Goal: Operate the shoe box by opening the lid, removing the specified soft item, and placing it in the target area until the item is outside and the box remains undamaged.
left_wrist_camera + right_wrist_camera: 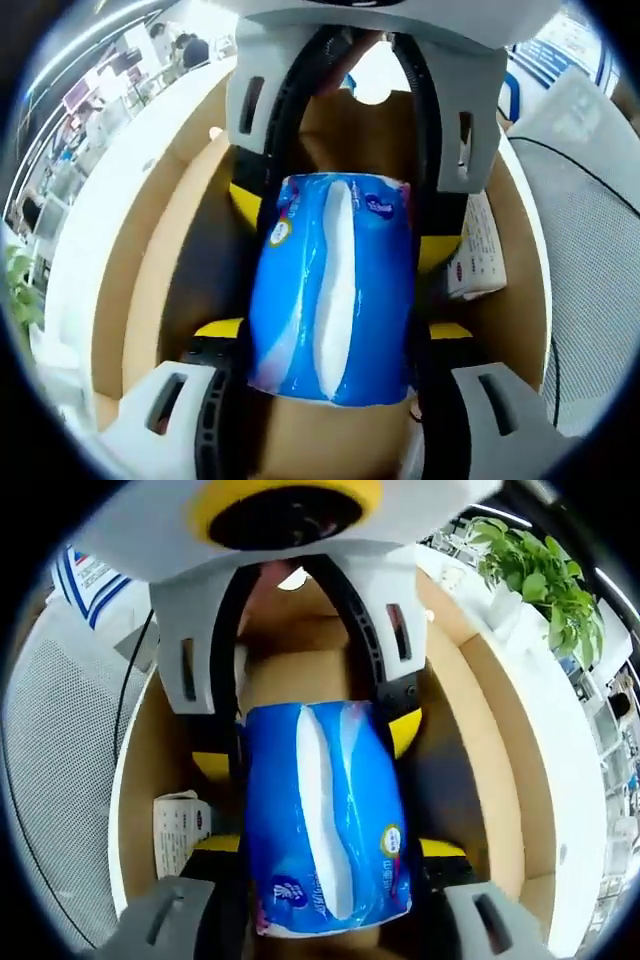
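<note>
A: Any writing to read?

B: Blue tissue pack (335, 290) with a white strip down its middle and small round logos near one end, print too small to read. White paper slip (478, 250) with rows of fine print against the box wall, also illegible.

A: Where does the pack sit?

B: Inside the open cardboard shoe box (150, 260), above its brown floor, gripped from both ends.

A: Left gripper?

B: Left gripper (335, 385) reaching in from the bottom of the left gripper view, jaws narrow, closed on the near end of the pack, yellow pads at either side. Right gripper (350, 190) entering from the top of that view, pressed on the far end.

A: And the right gripper view?

B: Mirror arrangement: right gripper (330, 920) clamped on the tissue pack (325, 820) from below, left gripper (300, 695) bearing on it from above. Paper slip (180, 830) on the left there, inside the shoe box (490, 730).

A: Anything seen in one view and not the other?

B: Leafy green potted plant (540, 575) plainly seen in the right gripper view. Distant shelves and a person's figure (190, 45) in the left gripper view.
</note>
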